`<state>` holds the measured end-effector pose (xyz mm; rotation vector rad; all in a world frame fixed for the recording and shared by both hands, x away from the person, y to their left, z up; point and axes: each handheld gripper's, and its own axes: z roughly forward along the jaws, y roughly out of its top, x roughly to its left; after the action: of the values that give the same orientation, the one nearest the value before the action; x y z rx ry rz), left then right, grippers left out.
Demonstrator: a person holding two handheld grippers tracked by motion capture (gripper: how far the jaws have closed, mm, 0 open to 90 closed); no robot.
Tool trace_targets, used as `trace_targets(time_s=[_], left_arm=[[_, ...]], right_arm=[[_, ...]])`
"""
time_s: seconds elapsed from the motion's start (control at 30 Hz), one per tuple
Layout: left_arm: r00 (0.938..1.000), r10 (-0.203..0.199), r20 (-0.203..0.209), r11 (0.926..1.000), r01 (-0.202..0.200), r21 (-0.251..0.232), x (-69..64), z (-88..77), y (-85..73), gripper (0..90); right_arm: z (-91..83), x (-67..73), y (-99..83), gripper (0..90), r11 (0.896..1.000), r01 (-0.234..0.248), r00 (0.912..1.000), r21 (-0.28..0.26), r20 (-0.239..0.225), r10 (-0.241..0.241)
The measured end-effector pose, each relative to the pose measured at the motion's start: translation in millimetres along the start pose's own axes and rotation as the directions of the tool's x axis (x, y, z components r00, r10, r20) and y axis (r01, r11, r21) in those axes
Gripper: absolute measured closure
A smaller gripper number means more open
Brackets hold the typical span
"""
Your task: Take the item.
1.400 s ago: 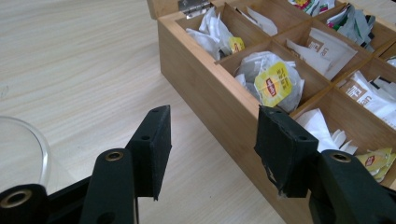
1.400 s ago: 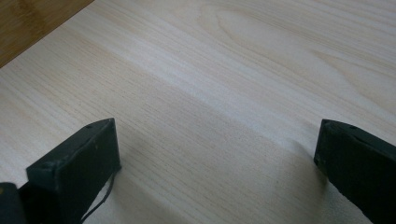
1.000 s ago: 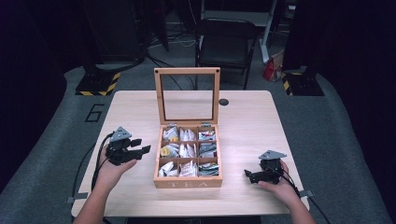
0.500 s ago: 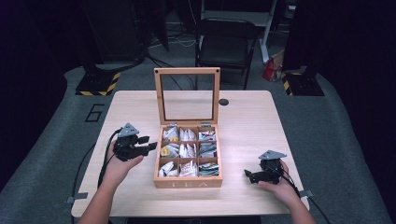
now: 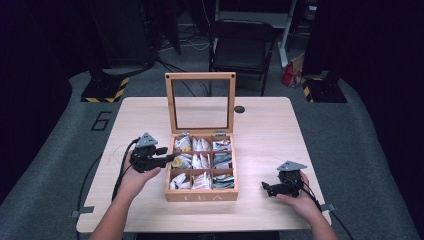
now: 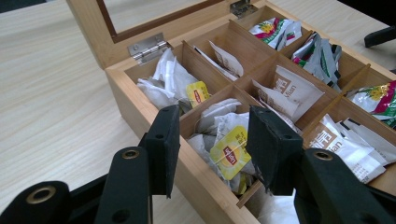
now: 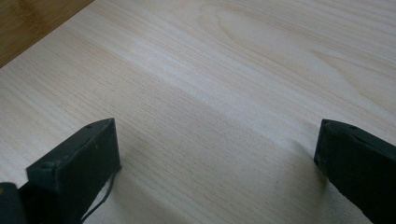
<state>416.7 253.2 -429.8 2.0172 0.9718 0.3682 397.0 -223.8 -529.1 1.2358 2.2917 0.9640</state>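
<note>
A wooden tea box (image 5: 200, 196) stands mid-table with its glass lid (image 5: 200, 76) upright. Its compartments hold several tea bags. My left gripper (image 5: 171, 158) reaches the box's left wall, jaws open. In the left gripper view, the left gripper (image 6: 212, 130) hovers over a left-hand compartment, straddling a white tea bag with a yellow tag (image 6: 229, 151) without touching it. The box wall (image 6: 135, 100) passes under the jaws. My right gripper (image 5: 265, 186) rests on the table to the right of the box. In its own view, the right gripper (image 7: 217, 140) is wide open over bare wood.
A small black round disc (image 5: 239, 109) lies on the table (image 5: 125, 125) behind the box's right side. A black chair (image 5: 242, 45) stands beyond the far edge, a red bag (image 5: 290, 75) on the floor near it. Cables trail from both grippers.
My left gripper has moved right, from the open table to the box's left wall, with its jaws now over a compartment. The right gripper has stayed put.
</note>
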Motion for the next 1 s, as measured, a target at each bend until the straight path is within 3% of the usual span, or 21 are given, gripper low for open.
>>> trace_targets(time_s=[0.33, 1.0], left_arm=[[0.9997, 0.024, 0.006, 0.9996, -0.024, 0.015, -4.4, 11.7, -1.1, 56.8], [0.9986, 0.006, 0.053, 0.9997, -0.008, 0.022, -4.2, 29.4, -2.1, 60.8]], right_arm=[[0.0, 0.0, 0.0, 0.0, 1.000, 0.001, 1.0000, 0.001, 0.000, -0.001], [-0.1, 0.0, 0.1, 0.0, 1.000, 0.001, 1.0000, 0.003, 0.000, -0.001]])
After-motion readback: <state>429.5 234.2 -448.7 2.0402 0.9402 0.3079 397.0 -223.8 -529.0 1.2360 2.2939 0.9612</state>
